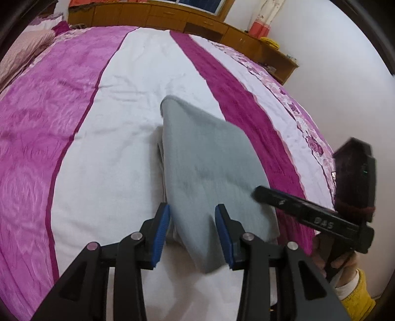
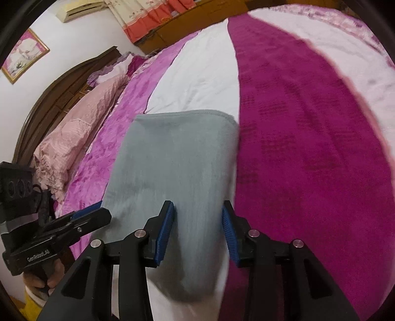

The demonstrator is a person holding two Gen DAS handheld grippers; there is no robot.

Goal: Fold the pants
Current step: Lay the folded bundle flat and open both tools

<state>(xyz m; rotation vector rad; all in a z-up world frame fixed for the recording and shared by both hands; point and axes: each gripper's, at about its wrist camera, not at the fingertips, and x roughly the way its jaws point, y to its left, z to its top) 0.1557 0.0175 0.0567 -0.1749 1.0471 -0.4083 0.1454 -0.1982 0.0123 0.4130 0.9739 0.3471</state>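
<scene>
The grey pants (image 1: pixel 209 168) lie folded into a compact stack on the white stripe of the bedspread; they also show in the right wrist view (image 2: pixel 172 168). My left gripper (image 1: pixel 192 234) is open, its blue pads on either side of the stack's near corner. My right gripper (image 2: pixel 197 234) is open too, with the near end of the pants between its blue pads. The right gripper shows in the left wrist view (image 1: pixel 256 192) at the pants' right edge. The left gripper shows in the right wrist view (image 2: pixel 98 210) at the pants' left edge.
The bed (image 1: pixel 74 123) has a pink, white and magenta striped cover. A pink pillow (image 2: pixel 79 128) and dark wooden headboard (image 2: pixel 61 79) are at the left. A wooden cabinet (image 1: pixel 172 17) runs along the far wall. The bed's edge (image 1: pixel 321 148) is at the right.
</scene>
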